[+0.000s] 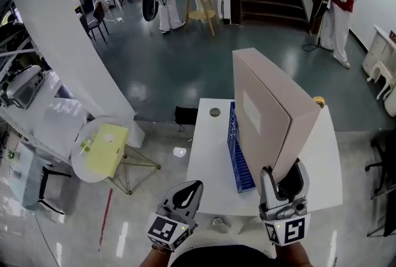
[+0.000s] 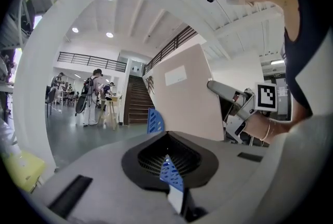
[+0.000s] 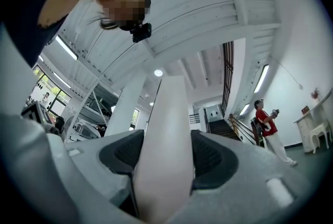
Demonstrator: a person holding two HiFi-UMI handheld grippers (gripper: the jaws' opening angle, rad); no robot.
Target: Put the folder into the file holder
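With my right gripper (image 1: 284, 182) clamping the folder (image 1: 260, 117) upright and my left gripper (image 1: 189, 192) pinching shut on the file holder (image 1: 237, 154), sliding it in remains.

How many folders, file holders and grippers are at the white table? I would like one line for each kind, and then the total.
folder: 1
file holder: 1
grippers: 2 (left gripper, right gripper)
Total: 4
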